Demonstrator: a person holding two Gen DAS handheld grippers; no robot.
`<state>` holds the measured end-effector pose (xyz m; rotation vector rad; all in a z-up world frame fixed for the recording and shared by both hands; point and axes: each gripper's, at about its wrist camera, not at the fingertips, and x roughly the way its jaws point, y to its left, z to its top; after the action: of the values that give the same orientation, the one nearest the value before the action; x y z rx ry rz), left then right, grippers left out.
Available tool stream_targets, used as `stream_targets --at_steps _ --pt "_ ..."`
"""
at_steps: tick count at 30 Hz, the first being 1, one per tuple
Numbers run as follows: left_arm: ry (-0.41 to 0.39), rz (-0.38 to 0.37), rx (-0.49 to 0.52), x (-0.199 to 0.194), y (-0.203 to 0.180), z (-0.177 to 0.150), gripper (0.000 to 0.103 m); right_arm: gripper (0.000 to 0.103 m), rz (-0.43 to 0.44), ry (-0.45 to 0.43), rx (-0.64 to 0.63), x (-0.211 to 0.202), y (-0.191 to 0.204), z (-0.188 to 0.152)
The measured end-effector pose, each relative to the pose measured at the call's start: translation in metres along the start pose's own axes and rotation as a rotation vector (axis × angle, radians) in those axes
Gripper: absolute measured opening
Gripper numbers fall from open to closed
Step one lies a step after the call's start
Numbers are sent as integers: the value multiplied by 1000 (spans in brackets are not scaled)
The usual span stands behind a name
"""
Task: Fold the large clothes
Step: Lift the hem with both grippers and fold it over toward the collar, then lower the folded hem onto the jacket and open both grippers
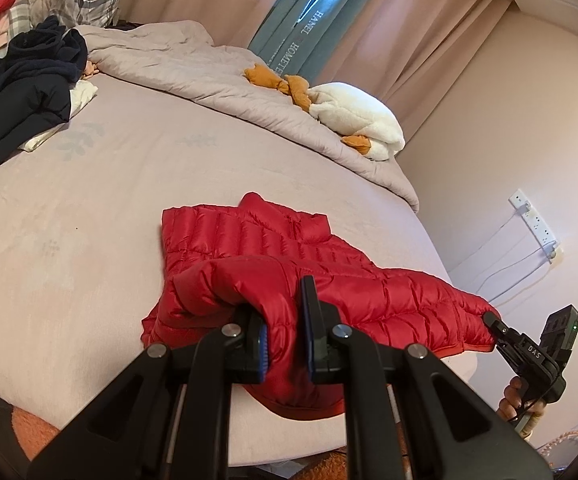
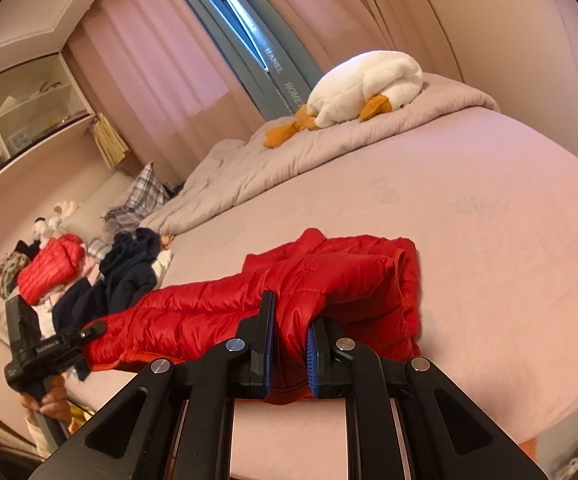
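A red quilted puffer jacket (image 1: pixel 289 256) lies partly folded at the near edge of the bed; it also shows in the right wrist view (image 2: pixel 329 276). My left gripper (image 1: pixel 283 340) is shut on a bunched fold of the jacket at its near left hem. My right gripper (image 2: pixel 289 344) is shut on the jacket's near hem at the other end. The right gripper shows in the left wrist view (image 1: pixel 493 322), pinching the jacket's right corner. The left gripper shows in the right wrist view (image 2: pixel 93 330) at the jacket's left end.
The bed (image 1: pixel 89 220) has a pale pink sheet. A dark navy pile of clothes (image 1: pixel 21 96) lies at far left, another red jacket (image 2: pixel 49 268) beside it. A grey duvet (image 1: pixel 209 76) and white plush duck (image 1: pixel 357 116) lie at the back. A wall power strip (image 1: pixel 533 220) is right.
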<state>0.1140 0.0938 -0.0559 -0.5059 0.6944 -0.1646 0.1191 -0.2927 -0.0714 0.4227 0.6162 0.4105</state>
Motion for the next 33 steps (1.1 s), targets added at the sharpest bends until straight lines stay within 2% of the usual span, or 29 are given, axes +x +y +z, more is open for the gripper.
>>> stream_targets --at_steps 7,13,18,25,33 --pt "-11 -37 -3 -14 3 -5 13 14 8 -24 -20 -14 8 -2" --pt "-27 -48 -1 -2 3 15 13 14 19 -42 -31 -5 10 10" --pt "-24 -38 17 22 2 40 13 14 31 -53 -21 16 2 27" --pt "-9 -6 26 61 4 73 14 14 -3 -29 -3 54 -6 54" --pt "85 95 -8 143 24 103 18 14 -91 108 13 127 -22 79"
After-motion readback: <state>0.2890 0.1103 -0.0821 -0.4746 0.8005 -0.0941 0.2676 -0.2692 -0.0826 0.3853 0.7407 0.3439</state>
